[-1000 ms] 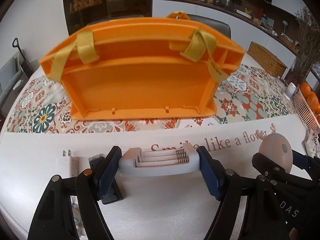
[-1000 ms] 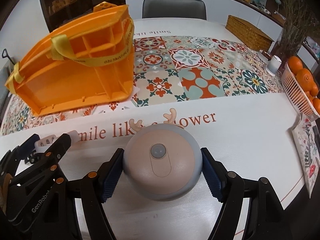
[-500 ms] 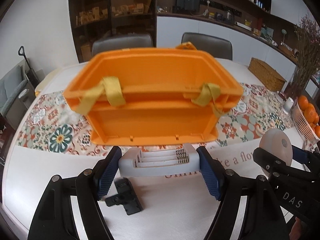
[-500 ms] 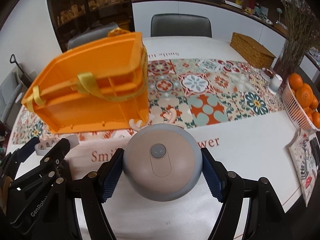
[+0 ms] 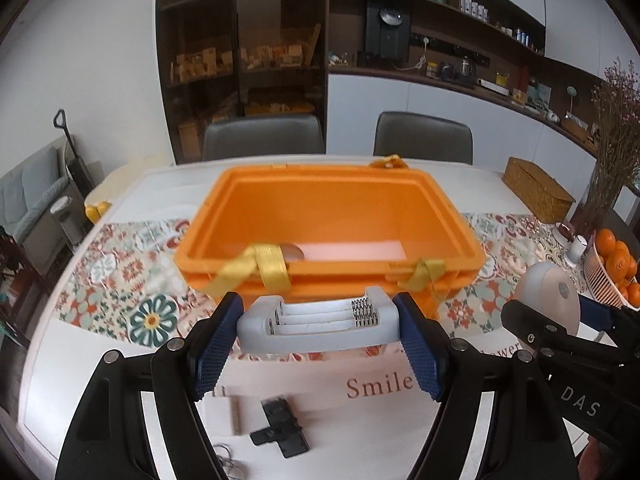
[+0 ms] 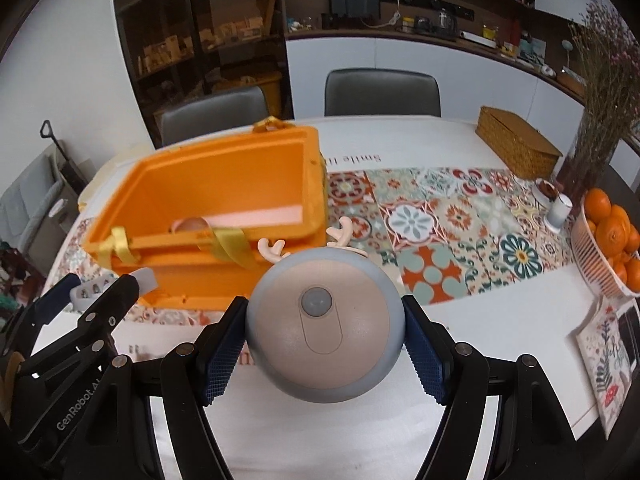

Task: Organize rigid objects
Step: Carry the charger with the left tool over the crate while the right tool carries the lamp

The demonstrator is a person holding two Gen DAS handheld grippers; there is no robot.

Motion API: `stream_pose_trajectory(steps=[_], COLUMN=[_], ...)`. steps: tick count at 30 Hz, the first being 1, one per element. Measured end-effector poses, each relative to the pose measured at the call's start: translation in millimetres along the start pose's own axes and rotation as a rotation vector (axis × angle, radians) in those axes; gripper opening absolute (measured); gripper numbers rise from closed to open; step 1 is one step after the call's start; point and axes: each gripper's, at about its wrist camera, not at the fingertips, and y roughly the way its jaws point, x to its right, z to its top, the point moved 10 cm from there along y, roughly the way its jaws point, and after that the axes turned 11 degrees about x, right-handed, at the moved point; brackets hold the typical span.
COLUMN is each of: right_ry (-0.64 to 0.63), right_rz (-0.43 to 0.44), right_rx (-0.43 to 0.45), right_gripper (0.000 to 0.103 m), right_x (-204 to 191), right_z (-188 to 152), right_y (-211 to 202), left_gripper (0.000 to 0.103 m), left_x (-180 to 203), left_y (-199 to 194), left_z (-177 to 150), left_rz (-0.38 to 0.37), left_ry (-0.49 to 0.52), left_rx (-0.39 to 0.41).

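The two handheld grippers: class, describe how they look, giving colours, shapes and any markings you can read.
Both the left gripper and the right gripper have black, angular linkage arms with round silver pivot pins. Their fingers carry dark blue pads with a fine ribbed texture. White lettering reads "GenRobot" on the left and "DAS" on the right. No cables or sleeves show.

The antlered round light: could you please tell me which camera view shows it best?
The right wrist view: the antlered round light fills the centre, face-on, antlers visible. The left wrist view shows only its edge at the right.
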Motion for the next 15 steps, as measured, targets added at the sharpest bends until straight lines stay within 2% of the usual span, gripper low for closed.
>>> stream_pose_trajectory(steps=[15], right_ry=[0.004], right_rz=[0.049], right_rx=[0.008], right_gripper=[0.075], right_x=[-22], right_z=[29], right_y=[5], left_gripper=[0.077], left_x=[-20], left_y=[-3], left_z=[43], left_rz=[0.035], left_ry=[0.015], left_rx=[0.076])
